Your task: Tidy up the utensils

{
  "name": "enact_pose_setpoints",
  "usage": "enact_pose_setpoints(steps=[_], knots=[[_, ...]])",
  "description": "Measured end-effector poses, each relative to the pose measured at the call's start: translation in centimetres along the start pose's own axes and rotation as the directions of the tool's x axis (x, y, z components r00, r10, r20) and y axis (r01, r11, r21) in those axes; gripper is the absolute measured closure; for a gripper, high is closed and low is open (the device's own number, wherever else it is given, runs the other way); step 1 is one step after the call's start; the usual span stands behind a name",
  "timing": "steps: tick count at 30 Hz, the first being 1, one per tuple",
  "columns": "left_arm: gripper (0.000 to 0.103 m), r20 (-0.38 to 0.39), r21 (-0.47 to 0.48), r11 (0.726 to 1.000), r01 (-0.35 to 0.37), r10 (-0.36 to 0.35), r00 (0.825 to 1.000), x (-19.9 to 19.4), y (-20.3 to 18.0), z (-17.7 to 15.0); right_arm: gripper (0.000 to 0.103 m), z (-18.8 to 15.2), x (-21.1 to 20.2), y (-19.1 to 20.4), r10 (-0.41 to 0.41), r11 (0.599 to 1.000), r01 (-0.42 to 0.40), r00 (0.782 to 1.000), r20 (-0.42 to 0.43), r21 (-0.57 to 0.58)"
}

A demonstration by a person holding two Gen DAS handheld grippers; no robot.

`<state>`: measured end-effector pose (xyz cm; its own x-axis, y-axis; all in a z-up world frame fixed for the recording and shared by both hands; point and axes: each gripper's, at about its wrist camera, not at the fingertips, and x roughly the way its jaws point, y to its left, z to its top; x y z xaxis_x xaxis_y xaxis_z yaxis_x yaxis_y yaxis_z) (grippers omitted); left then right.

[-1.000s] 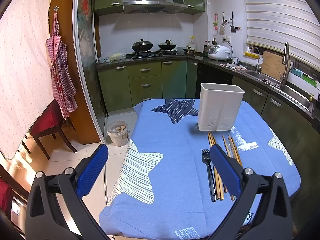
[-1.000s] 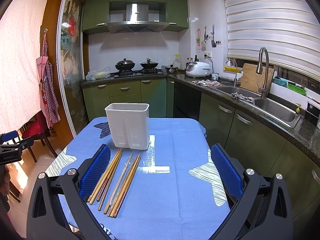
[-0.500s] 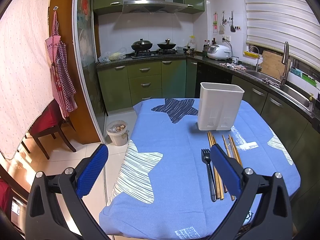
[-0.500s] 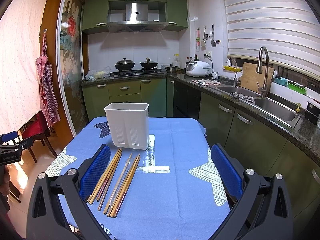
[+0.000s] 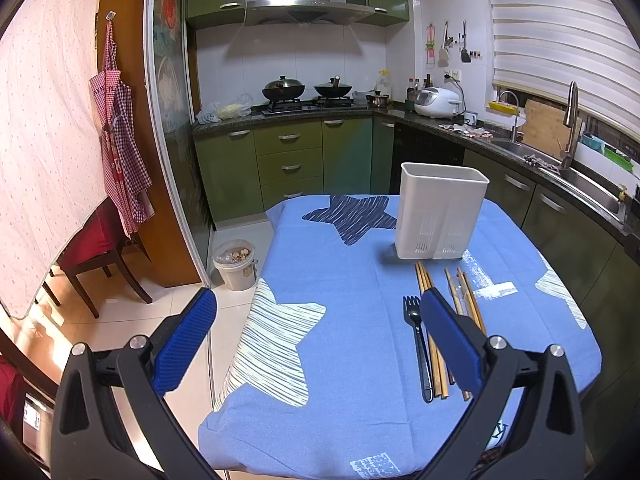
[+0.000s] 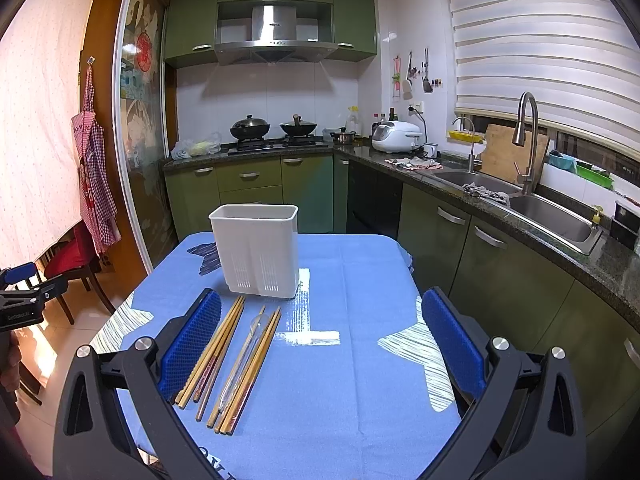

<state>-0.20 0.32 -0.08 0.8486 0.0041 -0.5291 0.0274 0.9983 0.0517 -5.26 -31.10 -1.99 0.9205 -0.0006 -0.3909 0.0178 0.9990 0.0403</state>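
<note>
Matt white plastic holder; wooden chopsticks; cloth tablecloth.

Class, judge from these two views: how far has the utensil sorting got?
Nothing looks done: no utensil shows above the white holder's rim. Nothing in hand: left tongs and right tongs open. Left: chopsticks, black fork, clear spoon on the tablecloth.

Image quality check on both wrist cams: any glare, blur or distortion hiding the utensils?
Left wrist: strong fisheye bending at the edges, dark corner vignette; black fork sharp, chopsticks partly hidden behind the open left gripper finger. Right wrist: same distortion; chopsticks and white holder crisp, soft shadows, open right gripper clear; warm sunlight patch on the floor at left.
</note>
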Motion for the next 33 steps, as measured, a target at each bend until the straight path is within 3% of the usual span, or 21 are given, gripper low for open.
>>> enact_pose_setpoints(steps=[12,19,21,25,28,30,33], knots=[[0.006,-0.017,0.000,1.000,0.004,-0.004,1.000,0.8,-0.4,-0.9,0.004,-0.3,0.8,0.3,-0.004,1.000,0.004,1.000,-0.021,0.000],[0.006,-0.164,-0.001,0.998,0.063,-0.062,0.985,5.8,-1.4,-1.3,0.004,-0.7,5.1,-0.5,0.052,0.999,-0.049,0.986,-0.156,0.021],[0.006,-0.217,0.003,0.996,0.086,-0.083,0.973,7.4,-2.0,-1.3,0.004,-1.2,7.6,-1.0,0.081,0.996,-0.072,0.970,-0.230,0.048],[0.006,-0.352,0.021,0.990,0.142,-0.126,0.927,11.4,-4.1,-1.8,0.004,-2.4,12.0,-1.7,0.111,0.992,-0.083,0.927,-0.358,0.093],[0.006,-0.442,-0.012,0.983,0.184,-0.170,0.881,13.9,-5.2,-2.0,0.004,-2.8,15.3,-1.5,0.113,0.993,-0.083,0.886,-0.449,0.085],[0.014,-0.493,-0.022,0.982,0.189,-0.175,0.852,15.3,-6.0,-2.1,0.004,-3.0,17.0,-1.5,0.117,0.992,-0.082,0.864,-0.491,0.093],[0.019,-0.540,-0.018,0.982,0.186,-0.166,0.825,16.7,-6.8,-1.8,0.005,-3.1,19.0,-1.4,0.143,0.989,-0.096,0.823,-0.550,0.114]])
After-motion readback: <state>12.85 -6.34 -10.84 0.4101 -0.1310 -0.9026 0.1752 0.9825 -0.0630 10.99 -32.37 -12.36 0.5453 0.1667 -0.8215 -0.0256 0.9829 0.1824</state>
